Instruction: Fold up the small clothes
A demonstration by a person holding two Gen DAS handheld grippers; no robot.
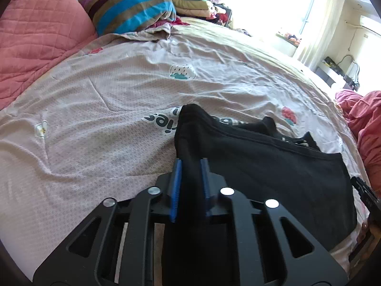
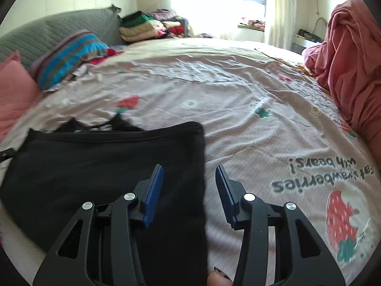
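Observation:
A black garment (image 1: 262, 162) (image 2: 95, 162) lies folded flat on the pale pink printed bedsheet (image 1: 107, 95) (image 2: 238, 83). In the left wrist view my left gripper (image 1: 191, 160) is shut on the garment's left edge, and a raised ridge of black cloth fills the narrow gap between its blue pads (image 1: 177, 178). In the right wrist view my right gripper (image 2: 189, 168) stands open over the garment's right edge. One blue pad (image 2: 154, 188) is above the cloth and the other is above bare sheet, and neither presses on the cloth.
A pink quilted pillow (image 1: 35, 35), a striped pillow (image 1: 133, 9) and a stack of folded clothes (image 1: 190, 0) sit at the head of the bed. A heaped pink blanket (image 2: 352, 59) rises on the right. A person's fingertip (image 2: 214, 278) shows at the bottom edge.

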